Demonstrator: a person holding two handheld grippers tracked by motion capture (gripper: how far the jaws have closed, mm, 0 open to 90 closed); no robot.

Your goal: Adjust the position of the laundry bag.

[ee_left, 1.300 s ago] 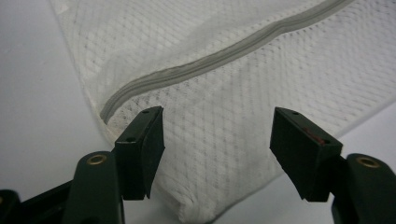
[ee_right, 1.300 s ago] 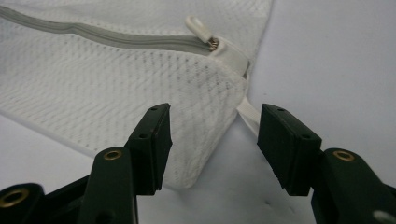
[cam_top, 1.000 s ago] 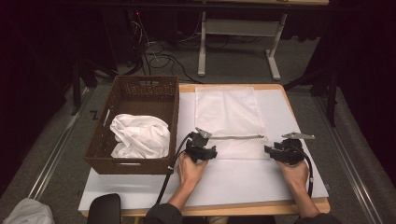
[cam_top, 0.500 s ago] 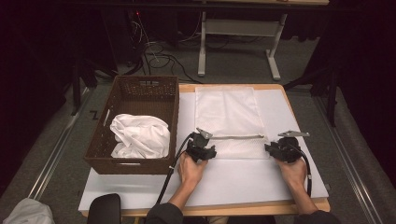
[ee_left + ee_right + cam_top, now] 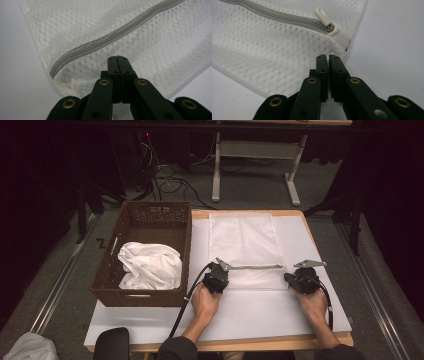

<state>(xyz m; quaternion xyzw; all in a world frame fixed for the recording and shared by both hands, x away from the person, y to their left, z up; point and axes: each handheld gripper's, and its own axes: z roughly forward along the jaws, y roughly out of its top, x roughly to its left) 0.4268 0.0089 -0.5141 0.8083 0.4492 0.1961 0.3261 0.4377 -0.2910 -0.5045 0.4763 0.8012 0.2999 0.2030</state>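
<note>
Both claws, left [image 5: 117, 58] and right [image 5: 328, 57], clamped on mesh bag [image 5: 245, 245] corners (thin fabric); could slip loose, snagging zipper pull [image 5: 322, 15].

White mesh laundry bag [image 5: 246, 247], lying flat and lengthwise on the table, its near end toward the person. A grey zipper [image 5: 256, 267] runs across the bag near that end, closed, with its white pull tab [image 5: 322, 15] at the right-hand corner.
</note>
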